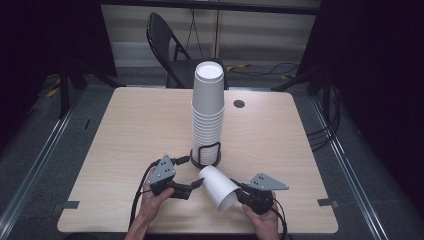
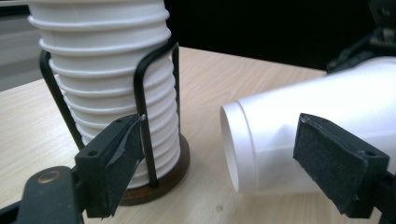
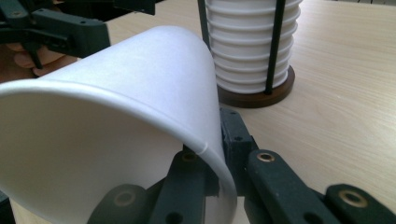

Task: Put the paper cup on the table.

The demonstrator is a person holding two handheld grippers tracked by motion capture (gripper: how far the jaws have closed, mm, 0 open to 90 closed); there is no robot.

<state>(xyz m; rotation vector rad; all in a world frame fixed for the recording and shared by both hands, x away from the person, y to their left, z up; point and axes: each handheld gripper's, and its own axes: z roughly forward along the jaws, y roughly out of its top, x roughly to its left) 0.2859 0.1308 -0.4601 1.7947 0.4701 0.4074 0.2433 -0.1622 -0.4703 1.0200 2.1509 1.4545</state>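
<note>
Loose cup (image 1: 218, 186), lower centre, is pinched at the rim by right gripper (image 1: 245, 197); left gripper (image 1: 196, 184) is spread wide around its base, likely next to be closed for handover or stacking onto cup stack (image 1: 208, 110).

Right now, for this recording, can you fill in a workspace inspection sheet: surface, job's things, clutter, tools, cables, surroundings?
Surface: light wooden table, bare apart from a round cable port.
Job's things: tall stack of white paper cups upright in a black wire holder on a round dark base; single white paper cup on its side.
Clutter: nothing seen.
Tools: right tool pinches the single cup's rim; left tool open, jaws on either side of the cup's bottom end.
Cables: black, trailing from each tool.
Surroundings: black folding chair behind the table.
</note>
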